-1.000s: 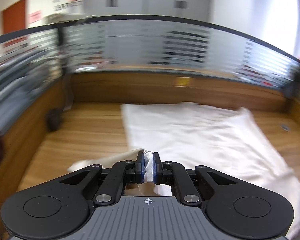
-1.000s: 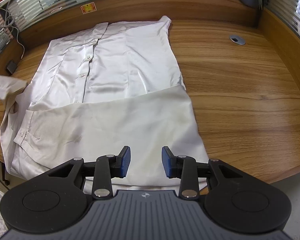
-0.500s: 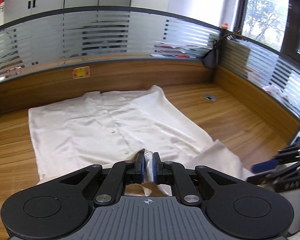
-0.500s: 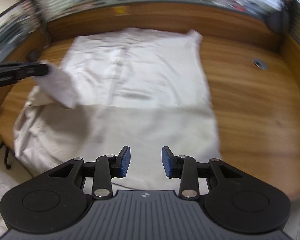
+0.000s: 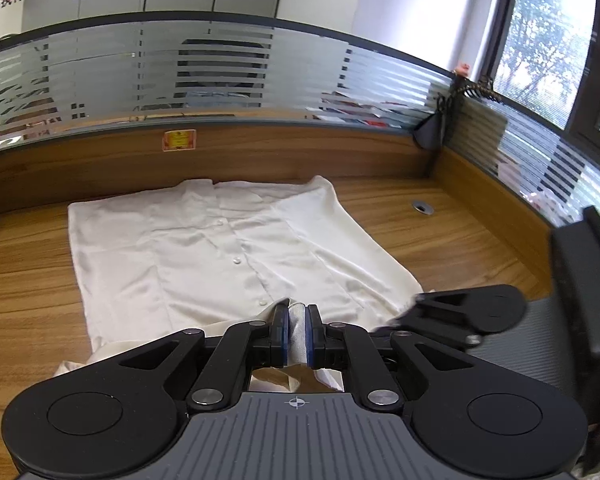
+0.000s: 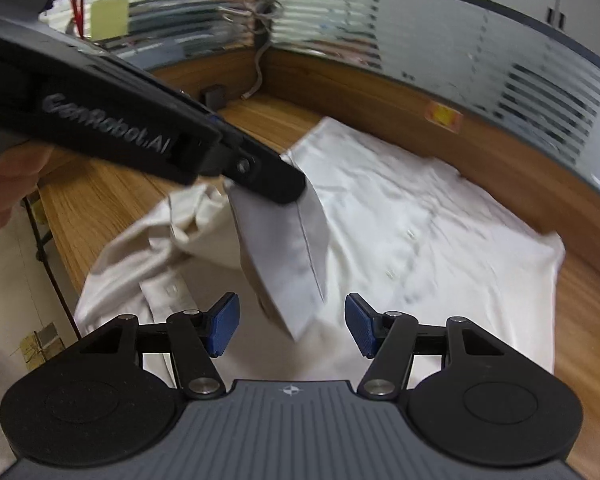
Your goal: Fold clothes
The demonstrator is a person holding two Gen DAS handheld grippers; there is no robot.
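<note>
I am gripping a white cuff point(image 6: 288, 256) in my left tool point(image 5: 296, 332), lifted above the counter point(image 5: 28, 280). My right tool point(image 6: 290, 328) is spreading wide just beneath that cuff. Ahead, the shirt point(image 5: 236, 256) is lying partly folded: its lower part is doubled over, but the sleeve remains loose.

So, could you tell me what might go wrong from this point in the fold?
The left gripper pinches only a small bit of the sleeve, so the slippery fabric could slide out. The open right gripper sits very near it and might clash. Pulling could also drag the flat shirt out of shape.
</note>
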